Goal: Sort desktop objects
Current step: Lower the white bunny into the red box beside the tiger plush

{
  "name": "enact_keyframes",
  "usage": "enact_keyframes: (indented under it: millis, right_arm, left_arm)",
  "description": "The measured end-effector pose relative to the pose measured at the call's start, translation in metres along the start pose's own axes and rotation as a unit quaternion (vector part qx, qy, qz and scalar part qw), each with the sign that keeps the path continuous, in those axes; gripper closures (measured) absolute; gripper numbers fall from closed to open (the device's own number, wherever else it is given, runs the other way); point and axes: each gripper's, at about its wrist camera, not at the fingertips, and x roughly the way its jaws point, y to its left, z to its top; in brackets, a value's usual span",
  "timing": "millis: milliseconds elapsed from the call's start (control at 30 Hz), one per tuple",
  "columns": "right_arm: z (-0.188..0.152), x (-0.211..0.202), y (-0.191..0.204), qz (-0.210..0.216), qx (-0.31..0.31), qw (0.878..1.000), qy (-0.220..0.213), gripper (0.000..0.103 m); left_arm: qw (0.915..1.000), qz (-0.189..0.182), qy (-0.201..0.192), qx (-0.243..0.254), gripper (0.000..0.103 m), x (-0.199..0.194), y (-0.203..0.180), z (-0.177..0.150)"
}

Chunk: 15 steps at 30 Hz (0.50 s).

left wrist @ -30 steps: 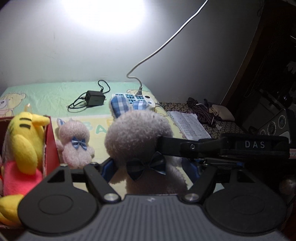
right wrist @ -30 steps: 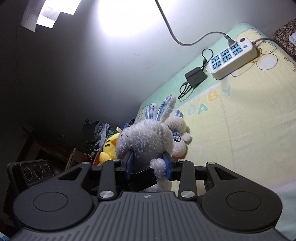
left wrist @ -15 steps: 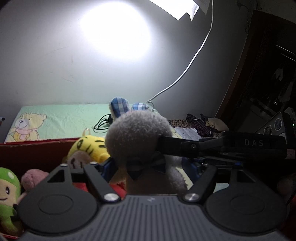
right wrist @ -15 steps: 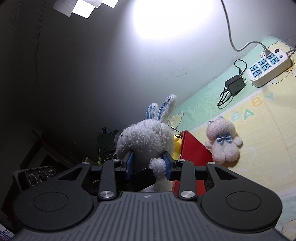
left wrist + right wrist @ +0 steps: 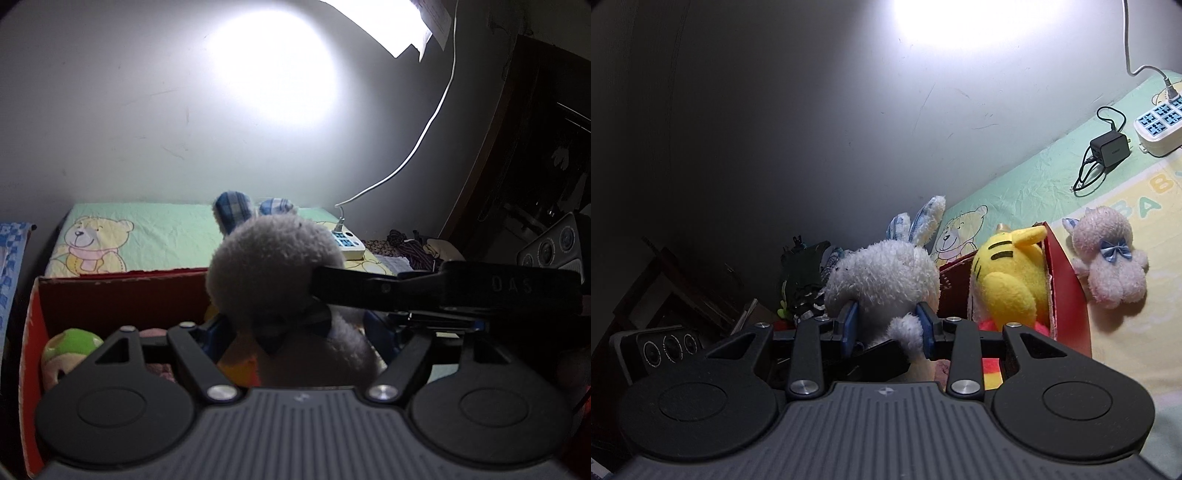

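Plush bunny (image 5: 273, 266) is up in the air, pinched by both tools at once. My left tool (image 5: 295, 332) has its pads on the body below the bow tie and its jaws are opening. The right tool (image 5: 886, 326) squeezes it at about a third open. In the right wrist view, going right from there: red box (image 5: 1067, 295) with the yellow tiger plush (image 5: 1008, 280) inside, pink bear (image 5: 1108, 266) just beside it on the mat (image 5: 1034, 184), then charger (image 5: 1108, 149) and power strip (image 5: 1160, 125).
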Motion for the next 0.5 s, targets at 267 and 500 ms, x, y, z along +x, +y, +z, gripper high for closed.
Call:
enact_keyframes:
  millis: [267,500]
  right_arm:
    - [0.001,0.036,0.006,-0.046,-0.015,0.999,0.022,0.065]
    - [-0.004,0.057,-0.005,-0.079,-0.012,0.996,0.042,0.065]
  left_arm:
    - [0.9988,-0.015,0.032,-0.033,0.025,0.023,0.038,-0.007]
    - [0.9969,-0.015,0.074,-0.024,0.025,0.051,0.053,-0.012]
